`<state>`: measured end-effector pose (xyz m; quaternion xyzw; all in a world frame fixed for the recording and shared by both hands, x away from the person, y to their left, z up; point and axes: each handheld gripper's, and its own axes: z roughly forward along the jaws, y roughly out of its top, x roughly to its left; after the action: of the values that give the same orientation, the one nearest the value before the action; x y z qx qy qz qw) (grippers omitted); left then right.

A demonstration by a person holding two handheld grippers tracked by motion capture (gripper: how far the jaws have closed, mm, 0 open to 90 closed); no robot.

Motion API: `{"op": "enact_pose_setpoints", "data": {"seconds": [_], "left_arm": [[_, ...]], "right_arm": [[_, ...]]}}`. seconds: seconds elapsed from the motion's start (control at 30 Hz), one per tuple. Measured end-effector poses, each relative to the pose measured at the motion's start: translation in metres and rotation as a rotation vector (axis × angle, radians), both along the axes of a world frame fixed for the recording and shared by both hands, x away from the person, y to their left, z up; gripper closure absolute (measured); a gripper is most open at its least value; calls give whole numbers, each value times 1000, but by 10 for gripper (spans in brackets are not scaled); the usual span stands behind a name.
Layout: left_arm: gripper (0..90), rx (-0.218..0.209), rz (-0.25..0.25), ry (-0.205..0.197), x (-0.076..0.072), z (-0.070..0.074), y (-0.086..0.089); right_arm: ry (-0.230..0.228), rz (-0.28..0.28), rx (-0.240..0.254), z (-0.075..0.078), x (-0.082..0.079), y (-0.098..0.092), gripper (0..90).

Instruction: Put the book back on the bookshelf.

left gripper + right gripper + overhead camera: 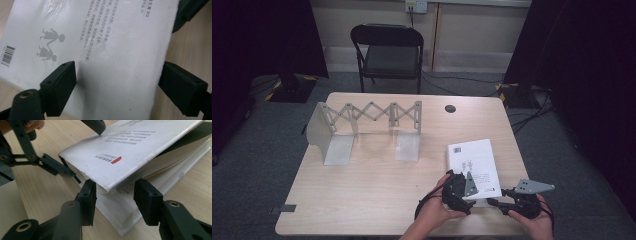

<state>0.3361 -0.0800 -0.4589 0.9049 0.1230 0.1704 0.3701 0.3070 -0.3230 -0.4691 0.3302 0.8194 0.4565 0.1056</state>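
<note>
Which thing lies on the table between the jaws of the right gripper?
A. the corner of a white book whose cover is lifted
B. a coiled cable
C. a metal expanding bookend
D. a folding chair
A: in the right gripper view, the right gripper straddles the corner of the white book, whose cover stands raised above the pages.

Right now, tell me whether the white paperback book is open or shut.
Partly open: the white paperback book's cover is lifted off the page block at the near corner; the rest lies flat.

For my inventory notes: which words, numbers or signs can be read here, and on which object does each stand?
"312": on the white book, after blurred characters.
Chinese text lines: too blurred to read.
Barcode: digits too small.
Two child figures: grey sign, no words.
Red logo: text unreadable.
</note>
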Motion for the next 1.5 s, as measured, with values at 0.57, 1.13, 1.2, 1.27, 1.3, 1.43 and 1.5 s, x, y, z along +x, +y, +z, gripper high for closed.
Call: {"op": "enact_pose_setpoints", "data": {"seconds": [0.57,1.13,1.2,1.27,1.3,1.43,1.5], "left_arm": [[0,0,51,-60,3,-11,-17],[252,43,-50,-128,-5,0,-13],[265,44,-47,-127,-5,0,-13],[270,46,-43,-128,-6,0,-14],[270,46,-43,-128,-6,0,-14],[269,62,-42,-133,-7,0,-16],[270,72,-43,-137,-7,1,-15]], "right_arm": [[17,-1,19,3,1,0,532],[28,-3,20,1,2,-1,522],[26,1,20,0,2,-1,506],[26,11,18,-1,3,-1,488],[26,11,18,-1,3,-1,488],[23,17,-39,-2,2,1,459],[11,14,-60,-2,2,1,450]]}}
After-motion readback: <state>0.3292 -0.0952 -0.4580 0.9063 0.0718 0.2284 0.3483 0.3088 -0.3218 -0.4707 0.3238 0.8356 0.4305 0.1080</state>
